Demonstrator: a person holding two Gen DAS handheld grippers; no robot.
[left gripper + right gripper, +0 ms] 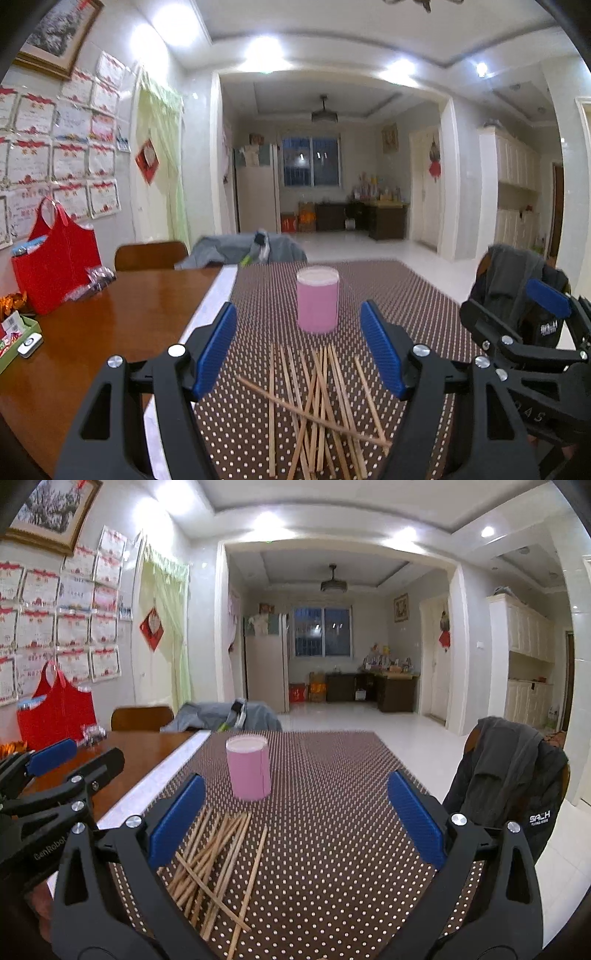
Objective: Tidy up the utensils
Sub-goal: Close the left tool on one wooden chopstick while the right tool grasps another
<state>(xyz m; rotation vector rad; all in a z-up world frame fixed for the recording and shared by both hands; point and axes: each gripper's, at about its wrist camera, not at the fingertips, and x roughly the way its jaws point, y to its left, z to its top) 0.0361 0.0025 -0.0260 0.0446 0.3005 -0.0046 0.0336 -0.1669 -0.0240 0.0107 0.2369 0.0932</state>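
Several wooden chopsticks point(317, 406) lie in a loose heap on the dotted brown mat point(406, 302). Behind them stands an upright pink cup point(317, 299) with nothing visible in it. My left gripper point(299, 354) hangs open above the heap, its blue pads on either side of the sticks. In the right wrist view the same chopsticks point(214, 867) sit low and left, the pink cup point(248, 768) beyond them. My right gripper point(295, 827) is open and holds nothing, over the mat to the right of the heap. Each gripper shows at the edge of the other's view.
A wooden table point(92, 332) extends left of the mat, with a red bag point(55, 258), snack packets and a green box point(22, 339) on it. Chairs draped with grey clothing stand at the far side point(243, 251) and to the right point(509, 775).
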